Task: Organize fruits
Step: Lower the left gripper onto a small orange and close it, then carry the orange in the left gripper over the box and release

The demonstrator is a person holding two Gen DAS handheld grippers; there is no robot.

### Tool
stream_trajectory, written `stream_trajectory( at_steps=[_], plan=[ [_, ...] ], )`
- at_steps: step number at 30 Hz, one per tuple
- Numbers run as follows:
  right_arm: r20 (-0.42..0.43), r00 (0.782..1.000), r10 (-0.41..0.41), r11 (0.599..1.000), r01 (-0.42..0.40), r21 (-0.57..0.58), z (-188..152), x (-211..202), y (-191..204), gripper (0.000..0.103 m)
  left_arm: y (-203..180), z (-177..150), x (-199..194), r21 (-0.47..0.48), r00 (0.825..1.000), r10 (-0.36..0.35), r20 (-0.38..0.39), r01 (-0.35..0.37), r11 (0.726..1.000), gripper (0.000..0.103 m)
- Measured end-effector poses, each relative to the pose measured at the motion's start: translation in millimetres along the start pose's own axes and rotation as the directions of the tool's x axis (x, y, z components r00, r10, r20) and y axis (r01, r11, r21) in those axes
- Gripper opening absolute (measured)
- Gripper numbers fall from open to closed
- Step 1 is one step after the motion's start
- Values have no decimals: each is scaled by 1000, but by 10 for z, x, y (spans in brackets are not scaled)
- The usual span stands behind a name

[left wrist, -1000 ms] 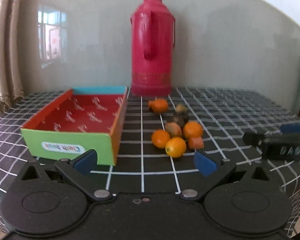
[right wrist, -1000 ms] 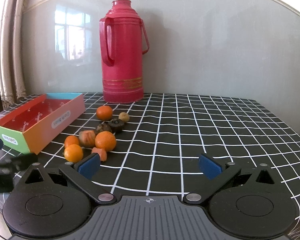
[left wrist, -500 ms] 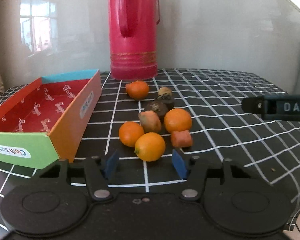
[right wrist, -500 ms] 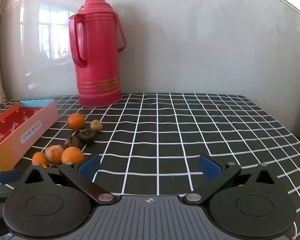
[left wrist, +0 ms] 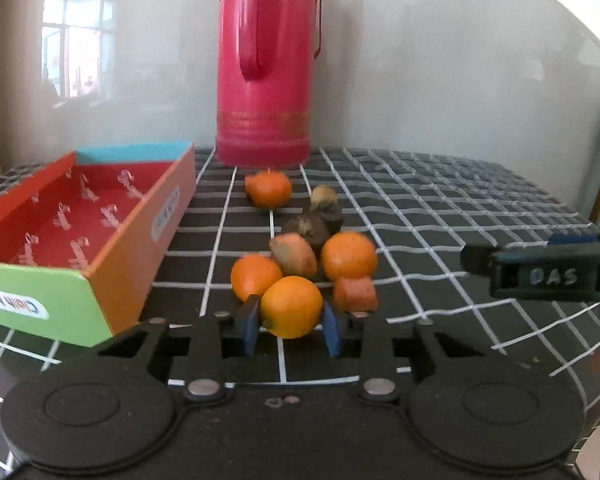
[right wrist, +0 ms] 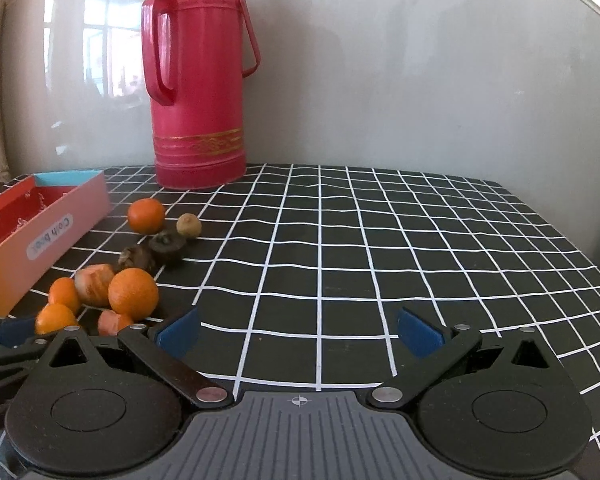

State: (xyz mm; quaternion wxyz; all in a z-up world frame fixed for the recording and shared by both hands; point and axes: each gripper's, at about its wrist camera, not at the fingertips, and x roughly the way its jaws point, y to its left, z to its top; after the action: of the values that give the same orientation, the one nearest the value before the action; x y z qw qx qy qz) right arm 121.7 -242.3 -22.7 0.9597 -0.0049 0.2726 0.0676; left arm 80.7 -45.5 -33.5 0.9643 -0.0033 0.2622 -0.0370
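A cluster of fruit lies on the black checked cloth [left wrist: 440, 216]. My left gripper [left wrist: 290, 320] has its jaws closing, and its blue pads [left wrist: 248, 320] press on both sides of the nearest yellow-orange fruit [left wrist: 291, 306], which rests on the cloth. Behind it sit two oranges [left wrist: 349, 255], a reddish chunk [left wrist: 355, 294], a brownish fruit [left wrist: 294, 254], dark shrivelled fruits [left wrist: 308, 230] and a far orange [left wrist: 269, 189]. The red-lined box [left wrist: 140, 248] stands to the left, with no fruit showing in it. My right gripper [right wrist: 298, 332] stands open over bare cloth, to the right of the fruit [right wrist: 133, 294].
A tall red thermos [left wrist: 266, 80] stands at the back against the pale wall. The right gripper's finger [left wrist: 540, 272] reaches in from the right in the left wrist view. The table's right edge [right wrist: 572, 240] drops off beside a wooden chair.
My left gripper moved forward to the fruit cluster and its jaws went from wide open to closed around the front orange fruit. The right gripper drifted to the right, staying open.
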Motion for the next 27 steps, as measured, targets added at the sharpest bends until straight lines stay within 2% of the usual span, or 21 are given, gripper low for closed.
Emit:
stream_trajectory(
  at_steps=[7, 11, 14, 15, 16, 17, 18, 22, 25, 27],
  plan=[
    [15, 1000, 26, 1000, -26, 10, 50, -38, 107, 103, 303, 260, -331, 0, 987, 72, 141, -73, 997, 23],
    [19, 998, 65, 998, -65, -7, 89, -9, 297, 103, 638, 399, -325, -59, 978, 147, 151, -139, 988, 23],
    [32, 995, 92, 996, -91, -20, 102, 2, 433, 103, 904, 439, -255, -100, 974, 191, 121, -179, 979, 26],
    [40, 994, 101, 995, -99, -30, 102, -5, 476, 103, 969, 430, -240, -112, 974, 197, 109, -185, 976, 32],
    [47, 994, 103, 994, -101, -43, 97, -13, 523, 103, 1007, 409, -256, -129, 972, 209, 113, -194, 972, 56],
    [48, 993, 106, 993, -104, -59, 90, -17, 567, 103, 1031, 378, -294, -153, 963, 236, 132, -215, 964, 86],
    [48, 993, 111, 992, -108, -73, 81, -19, 603, 103, 1030, 352, -340, -164, 953, 259, 159, -234, 958, 93],
    [47, 991, 129, 988, -124, -88, 53, -45, 668, 103, 987, 304, -497, -159, 944, 261, 202, -231, 960, 97],
    [33, 991, 130, 987, -126, -101, 24, -55, 699, 103, 994, 235, -579, -177, 953, 232, 196, -198, 964, 97],
    [27, 992, 126, 986, -122, -111, -8, -52, 735, 103, 1014, 209, -600, -191, 953, 240, 186, -204, 960, 97]
  ],
)
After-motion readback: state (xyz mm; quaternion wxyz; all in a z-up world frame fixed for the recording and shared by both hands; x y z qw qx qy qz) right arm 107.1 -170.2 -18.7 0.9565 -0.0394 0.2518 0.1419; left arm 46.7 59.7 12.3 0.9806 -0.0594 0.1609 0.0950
